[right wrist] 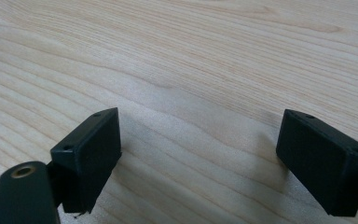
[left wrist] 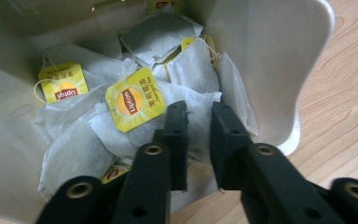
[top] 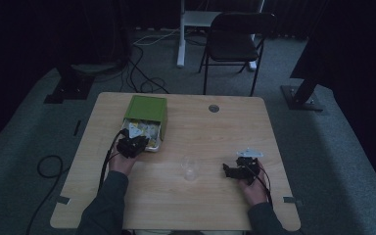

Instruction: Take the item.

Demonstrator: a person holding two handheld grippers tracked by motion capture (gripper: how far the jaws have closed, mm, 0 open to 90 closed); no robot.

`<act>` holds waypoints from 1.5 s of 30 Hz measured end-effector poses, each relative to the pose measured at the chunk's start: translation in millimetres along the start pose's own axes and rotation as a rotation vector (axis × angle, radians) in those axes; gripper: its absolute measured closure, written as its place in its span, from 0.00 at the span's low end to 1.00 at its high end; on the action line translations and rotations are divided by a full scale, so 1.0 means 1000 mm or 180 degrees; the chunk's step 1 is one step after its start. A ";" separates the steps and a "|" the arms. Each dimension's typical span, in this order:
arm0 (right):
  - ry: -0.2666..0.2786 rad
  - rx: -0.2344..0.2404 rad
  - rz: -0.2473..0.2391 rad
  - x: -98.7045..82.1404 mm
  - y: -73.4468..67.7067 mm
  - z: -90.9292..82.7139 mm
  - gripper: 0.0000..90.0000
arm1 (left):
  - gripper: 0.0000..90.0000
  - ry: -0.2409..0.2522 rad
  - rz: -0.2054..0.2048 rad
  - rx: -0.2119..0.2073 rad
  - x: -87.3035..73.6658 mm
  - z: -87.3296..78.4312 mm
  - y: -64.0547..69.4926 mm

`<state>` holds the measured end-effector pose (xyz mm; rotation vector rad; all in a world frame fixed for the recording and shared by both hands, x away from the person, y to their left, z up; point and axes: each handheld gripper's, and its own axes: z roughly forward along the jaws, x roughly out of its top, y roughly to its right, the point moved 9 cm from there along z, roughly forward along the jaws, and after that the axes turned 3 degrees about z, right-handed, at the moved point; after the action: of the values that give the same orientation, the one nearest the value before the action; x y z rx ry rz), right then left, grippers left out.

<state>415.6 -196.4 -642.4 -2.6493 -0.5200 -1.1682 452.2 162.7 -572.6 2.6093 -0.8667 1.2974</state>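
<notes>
A green-lidded box lies open at the table's left, its white inner tray holding several Lipton tea bags with yellow tags. My left gripper reaches into the tray's front end. Its jaws stand close together with a narrow gap. A white tea bag's edge lies between the tips, and the pads do not visibly press it. My right gripper rests low over bare wood at the right, jaws wide open with nothing between them. A clear glass cup stands between the two hands.
The wooden table has a round cable hole at the back. A black chair and a white desk leg stand beyond it. Cables trail on the carpet at the left.
</notes>
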 end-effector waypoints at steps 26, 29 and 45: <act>0.0001 0.0000 0.0002 0.000 0.000 0.000 0.15 | 1.00 0.0103 0.0123 0.0097 0.003 -0.027 -0.003; 0.0001 0.0000 0.0002 0.000 0.000 0.000 0.15 | 1.00 0.0127 0.0125 0.0092 0.004 -0.031 -0.002; 0.0000 0.0001 0.0004 0.000 0.000 0.000 0.15 | 1.00 0.0217 0.0217 0.0083 0.012 -0.048 0.000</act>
<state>415.6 -196.2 -642.4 -2.6489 -0.5183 -1.1677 424.3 173.2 -533.7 2.5595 -0.9416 1.4151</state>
